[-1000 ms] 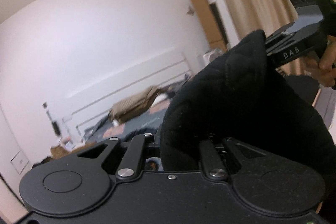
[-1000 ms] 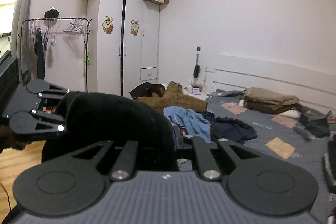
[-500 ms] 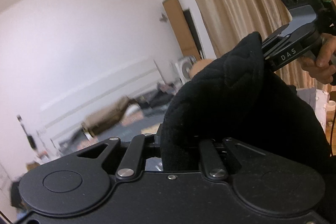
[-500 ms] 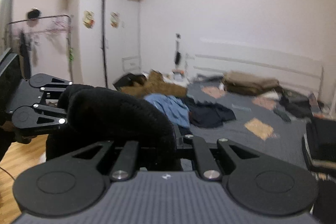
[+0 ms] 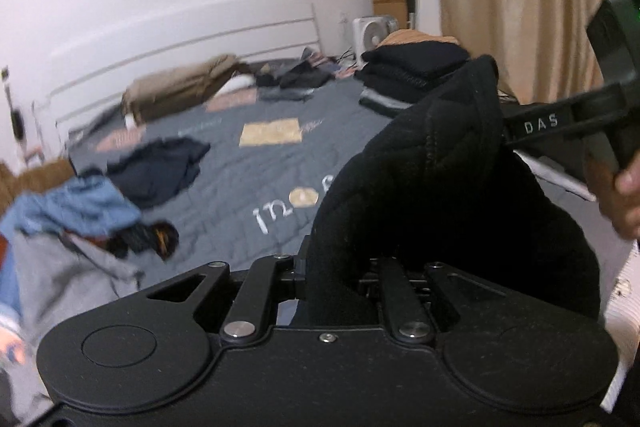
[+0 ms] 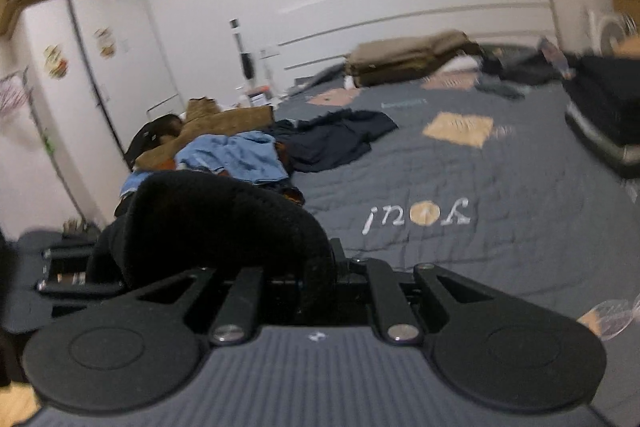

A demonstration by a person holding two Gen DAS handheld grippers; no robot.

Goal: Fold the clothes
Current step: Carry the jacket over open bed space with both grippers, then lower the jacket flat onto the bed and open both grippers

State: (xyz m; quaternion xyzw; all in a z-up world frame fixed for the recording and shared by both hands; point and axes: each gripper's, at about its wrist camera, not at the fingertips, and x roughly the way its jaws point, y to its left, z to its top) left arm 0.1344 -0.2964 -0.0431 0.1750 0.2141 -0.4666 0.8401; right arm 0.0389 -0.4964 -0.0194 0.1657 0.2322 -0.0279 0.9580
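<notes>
We're holding the black garment point(image 5: 440, 187) pinched in both the left hand-held gripper point(image 5: 344, 267) and right hand-held gripper point(image 6: 316, 267), next needing bare bed point(image 6: 500, 163) for spreading.

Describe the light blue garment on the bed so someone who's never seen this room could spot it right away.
Start at the grey quilted bedspread with white lettering. On the side toward the white wardrobe lies a heap of loose clothes. The light blue garment is crumpled there, between a brown garment and a dark navy garment; it is the only pale blue piece.
</notes>
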